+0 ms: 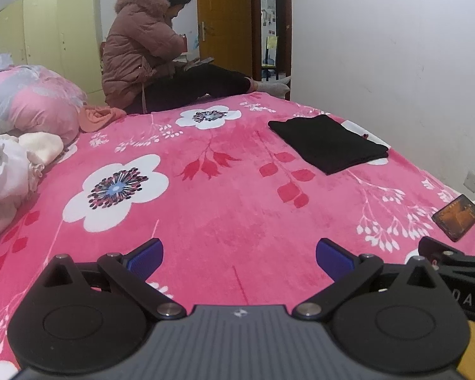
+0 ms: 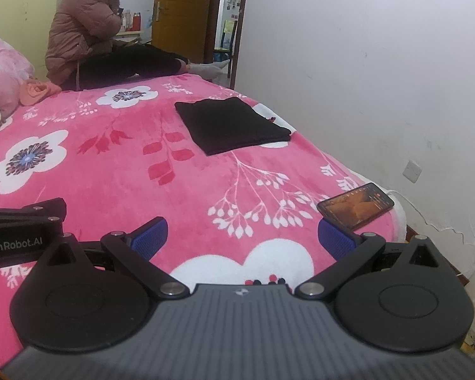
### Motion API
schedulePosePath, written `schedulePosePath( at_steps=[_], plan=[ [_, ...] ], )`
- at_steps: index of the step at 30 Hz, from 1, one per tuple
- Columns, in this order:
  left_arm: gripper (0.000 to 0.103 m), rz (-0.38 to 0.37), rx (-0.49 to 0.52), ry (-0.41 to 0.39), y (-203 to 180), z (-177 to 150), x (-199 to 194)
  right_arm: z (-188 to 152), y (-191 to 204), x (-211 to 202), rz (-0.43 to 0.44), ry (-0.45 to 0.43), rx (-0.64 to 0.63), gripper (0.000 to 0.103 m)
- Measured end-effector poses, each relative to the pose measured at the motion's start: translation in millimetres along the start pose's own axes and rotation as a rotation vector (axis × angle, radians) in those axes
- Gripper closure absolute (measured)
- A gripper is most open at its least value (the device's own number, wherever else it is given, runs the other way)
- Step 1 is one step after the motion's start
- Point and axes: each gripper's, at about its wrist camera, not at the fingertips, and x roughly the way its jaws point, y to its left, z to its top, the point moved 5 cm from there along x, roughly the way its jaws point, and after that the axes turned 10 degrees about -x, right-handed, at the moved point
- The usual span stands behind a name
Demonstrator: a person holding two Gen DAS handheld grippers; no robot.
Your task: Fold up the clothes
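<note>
A black garment [image 1: 329,142] [image 2: 234,124] lies folded into a flat rectangle on the pink flowered bedspread [image 1: 224,202] [image 2: 117,171], toward the wall side. My left gripper [image 1: 239,261] is open near the bed's front edge, nothing between its blue pads [image 1: 148,258]. My right gripper [image 2: 242,237] is open too, beside it on the right, and holds nothing. The folded garment is well ahead of both. A pile of white and pale clothes [image 1: 12,171] sits at the left of the bed, with an orange-pink garment [image 1: 99,117] [image 2: 36,92] further back.
A phone [image 1: 456,217] [image 2: 356,205] with a lit screen lies at the bed's right edge, close to my right gripper. A person in a pink padded coat [image 1: 139,47] [image 2: 79,31] sits at the far end. Pink bedding [image 1: 31,98] is heaped at far left. A white wall [image 1: 395,47] runs along the right.
</note>
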Motion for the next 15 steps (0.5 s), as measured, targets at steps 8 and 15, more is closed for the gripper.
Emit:
schedulePosePath(
  at_steps=[8, 15],
  plan=[
    [0.000, 0.001, -0.002, 0.010, 2.2, 0.3, 5.5, 0.4, 3.7, 6.2, 0.002, 0.014, -0.004, 0.001],
    [0.000, 0.003, -0.007, 0.011, 4.7, 0.3, 6.7, 1.3, 5.0, 7.9, 0.005, 0.016, -0.003, 0.001]
  ],
)
